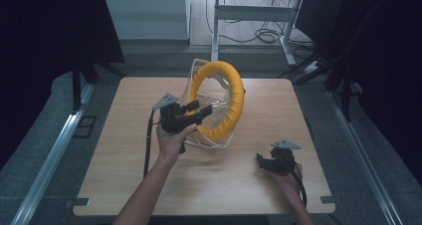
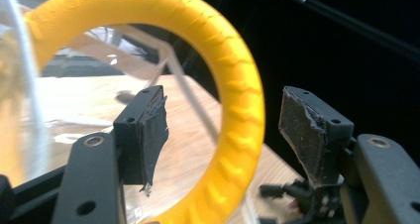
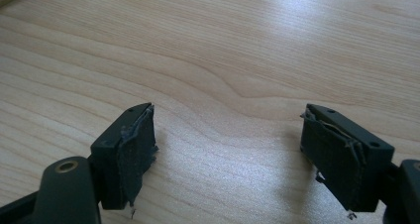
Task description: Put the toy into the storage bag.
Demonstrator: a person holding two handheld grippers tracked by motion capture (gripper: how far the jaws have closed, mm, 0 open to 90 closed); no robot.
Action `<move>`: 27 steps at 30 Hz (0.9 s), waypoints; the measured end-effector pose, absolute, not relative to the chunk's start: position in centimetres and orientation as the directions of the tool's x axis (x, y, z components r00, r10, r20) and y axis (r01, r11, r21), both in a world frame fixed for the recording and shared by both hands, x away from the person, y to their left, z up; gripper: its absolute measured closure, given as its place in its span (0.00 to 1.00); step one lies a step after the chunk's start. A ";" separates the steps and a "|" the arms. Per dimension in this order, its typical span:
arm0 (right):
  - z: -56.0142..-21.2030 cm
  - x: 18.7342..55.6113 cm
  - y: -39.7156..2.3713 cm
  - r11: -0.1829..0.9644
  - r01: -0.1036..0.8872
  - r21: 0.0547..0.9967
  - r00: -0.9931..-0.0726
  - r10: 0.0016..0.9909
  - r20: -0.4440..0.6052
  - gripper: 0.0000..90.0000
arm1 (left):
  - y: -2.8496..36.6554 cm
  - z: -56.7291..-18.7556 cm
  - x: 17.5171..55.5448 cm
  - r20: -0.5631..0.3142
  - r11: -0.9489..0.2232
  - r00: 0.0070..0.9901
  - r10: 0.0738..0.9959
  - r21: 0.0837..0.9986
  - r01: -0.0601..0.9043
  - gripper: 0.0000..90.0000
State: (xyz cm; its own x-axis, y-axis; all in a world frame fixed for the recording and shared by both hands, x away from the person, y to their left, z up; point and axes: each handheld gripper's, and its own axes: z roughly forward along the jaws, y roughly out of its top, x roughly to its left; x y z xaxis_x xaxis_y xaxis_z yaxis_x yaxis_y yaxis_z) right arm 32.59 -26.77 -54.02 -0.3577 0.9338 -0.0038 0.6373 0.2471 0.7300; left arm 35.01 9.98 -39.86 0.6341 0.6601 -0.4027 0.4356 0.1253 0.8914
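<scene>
A yellow ribbed ring (image 1: 238, 93) stands upright at the middle of the wooden table (image 1: 124, 155), inside clear plastic wrapping (image 1: 206, 139). My left gripper (image 1: 200, 109), held in a hand, points right at the ring's lower left side. In the left gripper view its jaws (image 2: 223, 130) stand wide apart. The ring (image 2: 242, 110) runs through the gap between them, and neither pad presses on it. My right gripper (image 1: 260, 160) rests low near the table's front right corner. It is open (image 3: 228, 144) over bare wood (image 3: 223, 45), with nothing between its fingers.
Dark curtains close in both sides. Behind the table stand white desk legs (image 1: 215, 31) and a tangle of cables (image 1: 268, 36) on the floor. Metal rails (image 1: 50, 155) run along the floor at left and right.
</scene>
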 end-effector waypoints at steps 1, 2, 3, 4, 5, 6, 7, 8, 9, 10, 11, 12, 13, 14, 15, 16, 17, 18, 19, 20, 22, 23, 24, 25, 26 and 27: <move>-54.0 32.6 -26.8 0.247 0.638 0.729 -0.357 0.934 -0.004 0.24 | 10.5 -40.0 34.8 -0.395 0.116 0.632 0.666 0.893 0.435 0.39; -54.0 32.6 -26.8 0.247 0.639 0.729 -0.356 0.934 -0.004 0.24 | 11.0 -40.2 34.6 -0.393 0.113 0.630 0.670 0.893 0.436 0.39; -54.0 32.6 -26.8 0.246 0.638 0.729 -0.356 0.934 -0.003 0.24 | 11.5 -40.4 34.4 -0.390 0.111 0.626 0.675 0.893 0.437 0.39; -54.0 32.6 -26.8 0.245 0.639 0.729 -0.356 0.935 -0.003 0.24 | 12.0 -40.6 34.2 -0.387 0.108 0.622 0.681 0.893 0.437 0.39; -54.0 32.6 -26.8 0.247 0.638 0.729 -0.355 0.935 -0.006 0.24 | 12.4 -40.8 34.0 -0.385 0.105 0.617 0.687 0.892 0.440 0.39; -54.0 32.6 -26.8 0.247 0.637 0.730 -0.355 0.935 -0.006 0.24 | 12.9 -41.0 33.9 -0.381 0.099 0.613 0.692 0.892 0.442 0.39; -54.0 32.6 -26.8 0.247 0.638 0.729 -0.354 0.935 -0.007 0.24 | 13.2 -41.1 33.7 -0.377 0.093 0.609 0.698 0.891 0.445 0.39; -54.0 32.6 -26.8 0.245 0.639 0.729 -0.354 0.935 -0.005 0.24 | 13.6 -41.3 33.5 -0.367 0.080 0.606 0.706 0.892 0.446 0.39; -54.0 32.6 -26.8 0.245 0.639 0.729 -0.354 0.935 -0.005 0.24 | 13.9 -41.5 33.4 -0.357 0.070 0.605 0.712 0.893 0.444 0.39; -54.0 32.6 -26.8 0.245 0.639 0.729 -0.353 0.936 -0.005 0.24 | 14.2 -41.6 33.2 -0.348 0.060 0.606 0.715 0.895 0.443 0.39; -54.0 32.6 -26.8 0.245 0.639 0.729 -0.353 0.936 -0.005 0.24 | 14.5 -41.8 33.0 -0.336 0.048 0.606 0.721 0.897 0.440 0.39; -54.0 32.6 -26.8 0.245 0.639 0.729 -0.353 0.936 -0.005 0.24 | 14.8 -42.0 32.9 -0.328 0.039 0.606 0.725 0.898 0.439 0.39; -54.0 32.6 -26.8 0.246 0.639 0.729 -0.353 0.936 -0.006 0.24 | 15.1 -42.2 32.7 -0.323 0.031 0.606 0.727 0.897 0.441 0.39; -54.0 32.6 -26.8 0.246 0.639 0.729 -0.353 0.936 -0.006 0.24 | 15.4 -42.4 32.6 -0.321 0.025 0.607 0.727 0.896 0.443 0.39; -54.0 32.6 -26.8 0.245 0.639 0.729 -0.353 0.936 -0.005 0.24 | 15.6 -42.6 32.4 -0.315 0.016 0.608 0.729 0.896 0.445 0.39; -54.0 32.6 -26.8 0.245 0.639 0.729 -0.353 0.936 -0.005 0.24 | 15.8 -42.8 32.2 -0.308 0.007 0.608 0.731 0.895 0.445 0.39; -54.0 32.6 -26.8 0.243 0.639 0.730 -0.351 0.936 -0.005 0.24 | 16.1 -43.0 32.1 -0.297 -0.009 0.612 0.733 0.896 0.445 0.39; -54.0 32.6 -26.8 0.246 0.638 0.729 -0.353 0.936 -0.007 0.24 | 16.2 -43.1 31.8 -0.291 -0.017 0.613 0.734 0.895 0.445 0.39; -54.0 32.6 -26.8 0.247 0.638 0.729 -0.353 0.935 -0.007 0.24 | 16.3 -43.3 31.6 -0.283 -0.026 0.613 0.738 0.895 0.445 0.39; -54.0 32.6 -26.8 0.247 0.638 0.729 -0.353 0.935 -0.008 0.24 | 16.5 -43.5 31.4 -0.274 -0.043 0.615 0.739 0.893 0.449 0.38; -54.0 32.6 -26.8 0.247 0.638 0.729 -0.353 0.936 -0.008 0.24 | 16.6 -43.7 31.1 -0.263 -0.060 0.619 0.740 0.891 0.450 0.38; -54.0 32.6 -26.8 0.247 0.638 0.729 -0.353 0.935 -0.008 0.24 | 16.7 -43.9 30.9 -0.260 -0.065 0.619 0.741 0.890 0.452 0.38; -54.0 32.6 -26.8 0.247 0.638 0.729 -0.353 0.935 -0.008 0.24 | 16.8 -44.0 30.7 -0.256 -0.075 0.623 0.740 0.888 0.454 0.38; -54.0 32.6 -26.8 0.247 0.638 0.729 -0.353 0.935 -0.008 0.24 | 16.9 -44.2 30.5 -0.254 -0.080 0.624 0.739 0.887 0.456 0.37; -54.0 32.6 -26.8 0.247 0.638 0.729 -0.353 0.935 -0.008 0.24 | 17.0 -44.4 30.2 -0.251 -0.086 0.623 0.740 0.884 0.459 0.37; -54.0 32.6 -26.8 0.247 0.638 0.729 -0.353 0.936 -0.008 0.24 | 17.1 -44.6 30.0 -0.251 -0.092 0.623 0.741 0.882 0.463 0.37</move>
State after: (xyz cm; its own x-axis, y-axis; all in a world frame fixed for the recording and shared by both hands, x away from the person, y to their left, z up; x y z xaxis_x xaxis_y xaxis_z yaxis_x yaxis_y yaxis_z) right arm 32.59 -26.79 -54.02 -0.3532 0.9355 -0.0079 0.6379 0.2470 0.7294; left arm 30.03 17.09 -44.57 0.6234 0.7406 -0.2505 0.4631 -0.0916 0.8816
